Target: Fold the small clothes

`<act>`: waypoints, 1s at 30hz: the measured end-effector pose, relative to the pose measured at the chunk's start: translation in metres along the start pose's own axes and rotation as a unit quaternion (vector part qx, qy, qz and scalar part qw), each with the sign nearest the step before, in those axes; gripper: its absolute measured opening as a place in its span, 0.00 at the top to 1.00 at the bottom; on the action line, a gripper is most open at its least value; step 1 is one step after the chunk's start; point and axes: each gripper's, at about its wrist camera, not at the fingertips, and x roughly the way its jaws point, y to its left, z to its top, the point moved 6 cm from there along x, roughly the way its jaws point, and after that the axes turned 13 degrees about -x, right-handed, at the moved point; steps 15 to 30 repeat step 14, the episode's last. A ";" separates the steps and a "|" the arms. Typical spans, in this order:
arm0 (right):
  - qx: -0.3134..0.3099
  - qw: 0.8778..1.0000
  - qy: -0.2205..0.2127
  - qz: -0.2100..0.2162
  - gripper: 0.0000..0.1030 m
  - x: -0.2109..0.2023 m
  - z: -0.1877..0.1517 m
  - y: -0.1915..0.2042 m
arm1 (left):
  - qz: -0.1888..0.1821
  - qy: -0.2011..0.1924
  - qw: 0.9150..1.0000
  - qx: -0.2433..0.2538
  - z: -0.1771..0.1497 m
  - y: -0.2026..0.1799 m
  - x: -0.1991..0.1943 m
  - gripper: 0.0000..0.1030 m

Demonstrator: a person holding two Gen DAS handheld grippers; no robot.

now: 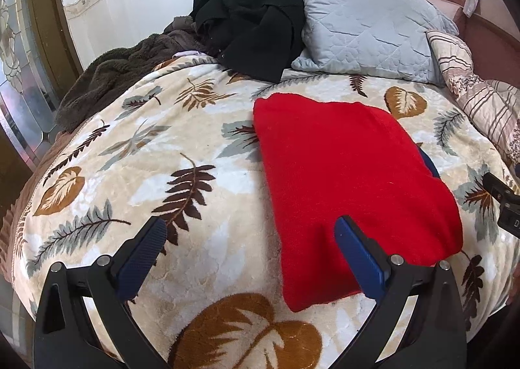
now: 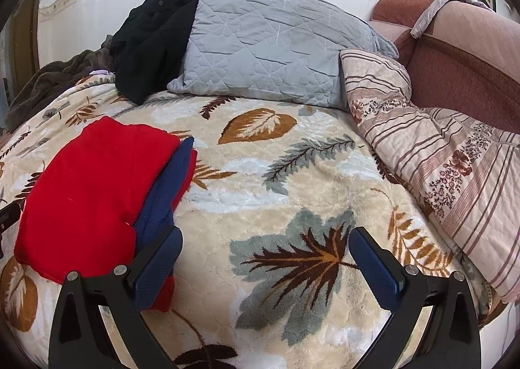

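Both tools stand at the near edge of the bed. The left gripper (image 1: 250,232) has its jaws spread wide and holds nothing; its right finger lies over the near end of the red garment (image 1: 351,180), and whether it touches the cloth cannot be told. The right gripper (image 2: 266,245) is likewise spread wide and empty above the leaf-print blanket (image 2: 292,174), its left finger just beside the garment's right edge.

The red garment (image 2: 87,193) lies in a compact, flat rectangle on the middle of the bed, running from near the front edge toward the headboard end. A dark blue layer (image 2: 162,193) shows along its right edge; whether this is part of the same item or a second item underneath cannot be told.

Judgement: the fold appears complete or nearly so, and the step in hand is release and inspection. The next move calls either for squaring the protruding blue edge or for taking a fresh item.

Farther back, a black garment (image 1: 253,11) and a grey quilted pillow (image 1: 367,24) rest at the head of the bed.
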 end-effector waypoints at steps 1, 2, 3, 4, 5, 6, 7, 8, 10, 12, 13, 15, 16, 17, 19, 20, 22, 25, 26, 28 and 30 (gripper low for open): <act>0.000 1.000 0.000 0.000 0.00 0.000 0.000 0.000 | -0.002 0.001 1.000 0.000 0.000 0.000 0.000 0.00; 0.000 1.000 0.001 -0.001 0.00 0.000 0.000 0.000 | -0.004 0.002 1.000 0.000 0.000 -0.001 0.000 0.00; -0.001 1.000 0.001 -0.001 0.00 0.000 0.000 0.000 | -0.007 0.003 1.000 0.000 0.000 -0.001 0.000 0.00; -0.001 1.000 0.001 -0.002 0.00 0.001 0.000 -0.001 | -0.011 0.003 1.000 0.001 0.000 -0.002 0.000 0.00; -0.001 1.000 0.002 -0.002 0.00 0.000 -0.001 -0.001 | -0.015 0.002 1.000 0.000 0.000 -0.002 -0.001 0.00; -0.001 1.000 0.002 -0.001 0.00 0.001 -0.001 -0.001 | -0.017 0.000 1.000 0.000 0.001 -0.003 -0.003 0.00; 0.000 1.000 0.002 -0.001 0.00 0.001 -0.001 -0.002 | -0.018 -0.003 1.000 0.000 0.001 -0.004 -0.004 0.00; 0.001 1.000 0.002 -0.001 0.00 0.001 -0.001 -0.002 | -0.017 -0.006 1.000 0.001 0.001 -0.005 -0.006 0.00; 0.004 1.000 0.004 -0.001 0.00 0.001 -0.002 -0.002 | -0.019 -0.009 1.000 0.003 0.002 -0.006 -0.008 0.00; 0.006 1.000 0.004 -0.001 0.00 0.002 -0.002 -0.004 | -0.019 -0.010 1.000 0.006 0.002 -0.006 -0.009 0.00; 0.008 1.000 0.005 -0.001 0.00 0.003 -0.002 -0.005 | -0.017 -0.010 1.000 0.008 0.001 -0.007 -0.009 0.00; 0.009 1.000 0.005 -0.001 0.00 0.003 -0.002 -0.006 | -0.016 -0.009 1.000 0.009 0.001 -0.007 -0.009 0.00; 0.009 1.000 0.005 -0.001 0.00 0.003 -0.002 -0.006 | -0.016 -0.009 1.000 0.009 0.001 -0.007 -0.009 0.00; 0.009 1.000 0.005 -0.001 0.00 0.003 -0.002 -0.006 | -0.016 -0.009 1.000 0.009 0.001 -0.007 -0.009 0.00; 0.009 1.000 0.005 -0.001 0.00 0.003 -0.002 -0.006 | -0.016 -0.009 1.000 0.009 0.001 -0.007 -0.009 0.00; 0.009 1.000 0.005 -0.001 0.00 0.003 -0.002 -0.006 | -0.016 -0.009 1.000 0.009 0.001 -0.007 -0.009 0.00; 0.009 1.000 0.005 -0.001 0.00 0.003 -0.002 -0.006 | -0.016 -0.009 1.000 0.009 0.001 -0.007 -0.009 0.00; 0.009 1.000 0.005 -0.001 0.00 0.003 -0.002 -0.006 | -0.016 -0.009 1.000 0.009 0.001 -0.007 -0.009 0.00; 0.009 1.000 0.005 -0.001 0.00 0.003 -0.002 -0.006 | -0.016 -0.009 1.000 0.009 0.001 -0.007 -0.009 0.00; 0.009 1.000 0.005 -0.001 0.00 0.003 -0.002 -0.006 | -0.016 -0.009 1.000 0.009 0.001 -0.007 -0.009 0.00; 0.009 1.000 0.005 -0.001 0.00 0.003 -0.002 -0.006 | -0.016 -0.009 1.000 0.009 0.001 -0.007 -0.009 0.00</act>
